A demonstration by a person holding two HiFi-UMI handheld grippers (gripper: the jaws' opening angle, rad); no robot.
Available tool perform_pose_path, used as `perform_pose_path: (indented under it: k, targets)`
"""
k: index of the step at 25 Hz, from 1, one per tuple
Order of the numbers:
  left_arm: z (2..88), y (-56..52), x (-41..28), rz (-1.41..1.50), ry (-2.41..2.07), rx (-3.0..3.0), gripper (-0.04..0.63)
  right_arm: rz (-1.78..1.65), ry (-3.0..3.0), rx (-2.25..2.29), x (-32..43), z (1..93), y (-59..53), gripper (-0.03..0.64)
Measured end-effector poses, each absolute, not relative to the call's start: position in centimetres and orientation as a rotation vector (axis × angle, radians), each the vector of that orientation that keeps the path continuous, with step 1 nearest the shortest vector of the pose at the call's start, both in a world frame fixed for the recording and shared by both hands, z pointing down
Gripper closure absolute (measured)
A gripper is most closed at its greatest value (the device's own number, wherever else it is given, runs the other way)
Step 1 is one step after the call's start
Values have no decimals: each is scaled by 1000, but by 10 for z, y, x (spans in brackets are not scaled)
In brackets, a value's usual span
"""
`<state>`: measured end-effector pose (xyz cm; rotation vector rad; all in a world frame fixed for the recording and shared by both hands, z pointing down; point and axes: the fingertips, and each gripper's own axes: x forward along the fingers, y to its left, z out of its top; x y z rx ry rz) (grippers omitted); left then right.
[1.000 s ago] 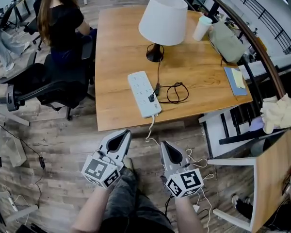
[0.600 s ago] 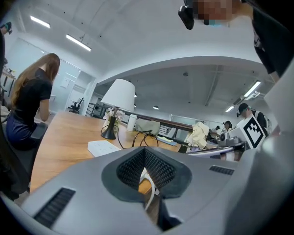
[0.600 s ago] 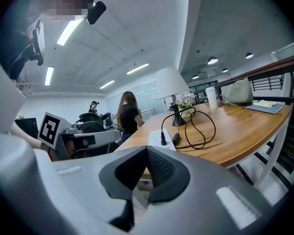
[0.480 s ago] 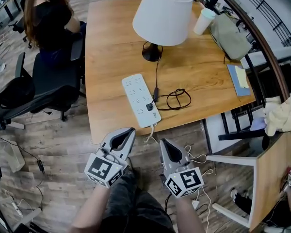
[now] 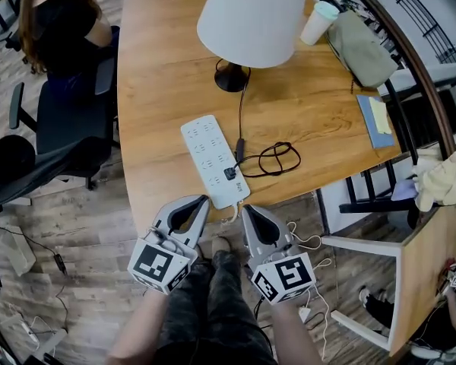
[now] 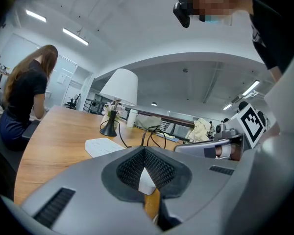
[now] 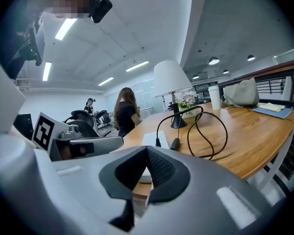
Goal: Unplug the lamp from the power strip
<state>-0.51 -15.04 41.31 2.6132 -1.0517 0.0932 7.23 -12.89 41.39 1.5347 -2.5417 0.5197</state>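
A white power strip (image 5: 213, 158) lies near the front edge of the wooden table (image 5: 159, 90). The lamp's black plug (image 5: 229, 173) sits in its near end, and the black cord (image 5: 273, 158) coils beside it. The lamp (image 5: 251, 17), with a white shade, stands further back. My left gripper (image 5: 204, 201) and right gripper (image 5: 245, 208) hover side by side just off the table's front edge, short of the strip, both shut and holding nothing. The left gripper (image 6: 144, 150) view shows the strip (image 6: 104, 146) ahead. The right gripper (image 7: 147, 148) view shows the plug (image 7: 158, 142) just beyond its tips.
A paper cup (image 5: 319, 23), a grey bag (image 5: 362, 49) and a blue notebook (image 5: 376, 120) lie on the table's right side. A person (image 5: 57, 21) sits at the left beside a black office chair (image 5: 53, 139). A white chair (image 5: 365, 242) stands at the right.
Both grippers have moved forward together, up to the table's front edge and the near end of the power strip. Their jaws look the same as before.
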Motion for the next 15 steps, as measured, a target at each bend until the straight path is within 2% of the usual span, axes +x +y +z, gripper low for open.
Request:
perform_pose_path:
  k: [5, 6, 7, 13, 15]
  targets:
    - [427, -161, -3, 186, -1060, 2586, 598, 458, -2498, 1488, 67, 425, -146, 608]
    - [430, -163, -3, 209, -1054, 2585, 598, 468, -2501, 1464, 64, 427, -149, 542]
    - [432, -164, -2, 223, -1047, 2588, 598, 484, -2504, 1448, 61, 429, -152, 526]
    - [438, -174, 2, 297, -1031, 2583, 597, 521, -2468, 1444, 57, 436, -175, 525]
    - [442, -182, 4, 340, -1045, 2584, 597, 526, -2453, 1441, 57, 438, -185, 494]
